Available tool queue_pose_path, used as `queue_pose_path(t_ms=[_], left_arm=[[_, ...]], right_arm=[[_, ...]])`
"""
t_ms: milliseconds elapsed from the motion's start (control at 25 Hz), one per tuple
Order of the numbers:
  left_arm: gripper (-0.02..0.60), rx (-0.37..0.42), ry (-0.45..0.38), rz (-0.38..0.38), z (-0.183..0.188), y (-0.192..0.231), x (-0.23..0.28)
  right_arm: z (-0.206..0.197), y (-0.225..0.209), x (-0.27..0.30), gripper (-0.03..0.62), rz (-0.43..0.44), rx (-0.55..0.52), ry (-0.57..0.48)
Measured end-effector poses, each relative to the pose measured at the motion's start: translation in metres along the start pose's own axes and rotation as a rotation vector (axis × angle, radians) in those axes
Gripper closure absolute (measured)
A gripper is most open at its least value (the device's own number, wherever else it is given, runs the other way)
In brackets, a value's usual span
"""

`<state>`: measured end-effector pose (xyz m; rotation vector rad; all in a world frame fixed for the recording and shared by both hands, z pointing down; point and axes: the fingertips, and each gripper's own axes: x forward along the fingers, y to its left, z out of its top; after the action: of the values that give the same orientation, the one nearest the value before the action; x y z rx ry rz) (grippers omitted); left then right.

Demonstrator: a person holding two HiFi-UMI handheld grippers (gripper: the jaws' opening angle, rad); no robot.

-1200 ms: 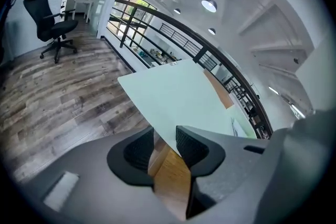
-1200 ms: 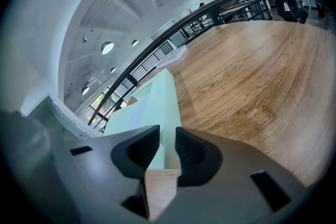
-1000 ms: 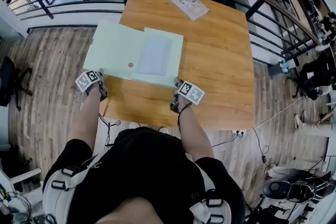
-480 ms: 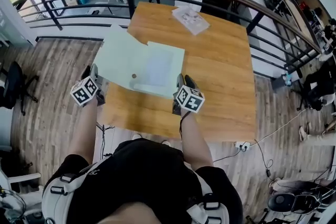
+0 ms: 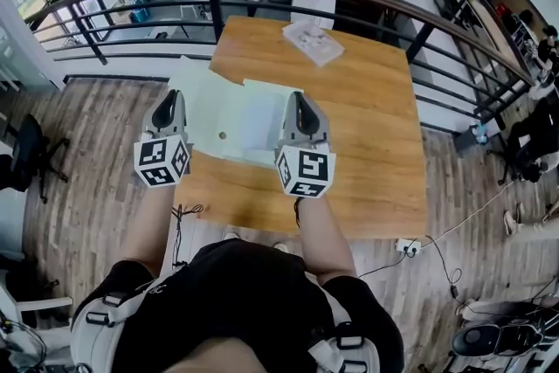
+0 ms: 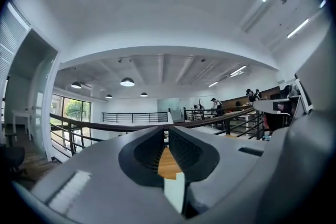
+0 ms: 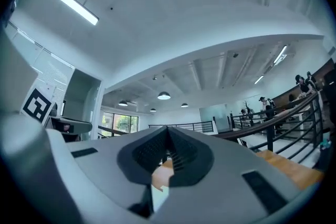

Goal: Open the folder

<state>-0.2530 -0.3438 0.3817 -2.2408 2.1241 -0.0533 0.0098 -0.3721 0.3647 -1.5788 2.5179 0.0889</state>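
One pale green folder [image 5: 231, 113], lying spread open with a sheet showing, frame centre on the wooden table [image 5: 367, 118], task apparently done; left gripper [image 5: 169, 100] above it, jaws closing on nothing; right gripper [image 5: 300, 105] jaws together, empty.

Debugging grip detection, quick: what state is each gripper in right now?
Left gripper: jaws closing, nearly together, nothing between them.
Right gripper: shut, empty.
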Motion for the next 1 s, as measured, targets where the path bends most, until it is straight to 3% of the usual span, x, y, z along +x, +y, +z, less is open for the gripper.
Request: queue_pose_path(t_ms=[80, 360, 1000], left_arm=[[0.574, -0.005, -0.009, -0.029, 0.005, -0.019, -0.001], [0.577, 0.029, -0.002, -0.117, 0.002, -0.067, 0.005], [0.577, 0.028, -0.005, -0.139, -0.001, -0.072, 0.005]], right_arm=[[0.009, 0.009, -0.003, 0.586, 0.024, 0.001, -0.021], [0.007, 0.024, -0.001, 0.588, 0.049, -0.06, -0.017], [0.0, 0.022, 0.002, 0.588, 0.038, -0.094, -0.009]])
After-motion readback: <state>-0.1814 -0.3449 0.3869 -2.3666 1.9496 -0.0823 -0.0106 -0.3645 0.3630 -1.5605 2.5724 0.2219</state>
